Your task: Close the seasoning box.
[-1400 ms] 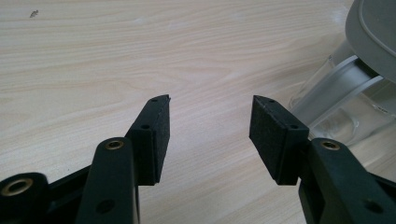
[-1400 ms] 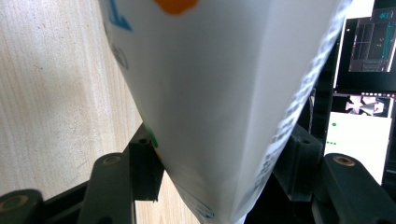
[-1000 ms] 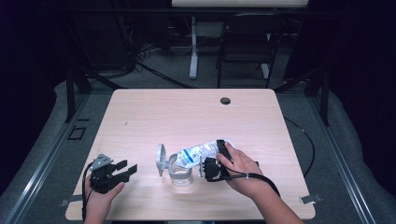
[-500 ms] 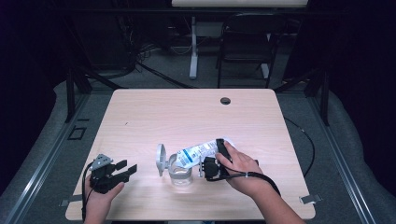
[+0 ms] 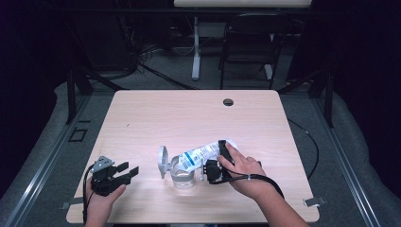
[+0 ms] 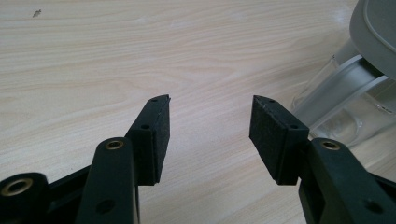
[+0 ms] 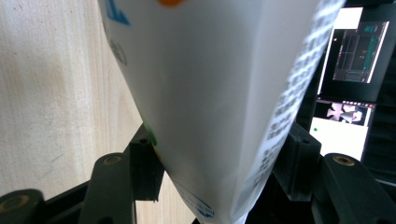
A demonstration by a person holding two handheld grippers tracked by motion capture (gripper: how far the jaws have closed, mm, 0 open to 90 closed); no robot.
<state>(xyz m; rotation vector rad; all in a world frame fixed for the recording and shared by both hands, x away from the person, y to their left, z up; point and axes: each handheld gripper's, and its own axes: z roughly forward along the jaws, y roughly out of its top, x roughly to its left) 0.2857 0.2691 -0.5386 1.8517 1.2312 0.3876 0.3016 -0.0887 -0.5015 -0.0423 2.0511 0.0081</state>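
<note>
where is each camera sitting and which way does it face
High view: above the person's side, facing forward and down on the table; both hands, left claw, right claw.
Left gripper view: on the left claw, facing along its open jaws across the table to the glass jar.
Right gripper view: on the right claw, facing the white pouch it grips.
High and left gripper views share the jar.

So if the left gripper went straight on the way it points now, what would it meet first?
Probably the clear glass jar with its grey flip lid, though it sits right of the open left gripper, which might pass beside it over bare table.
</note>
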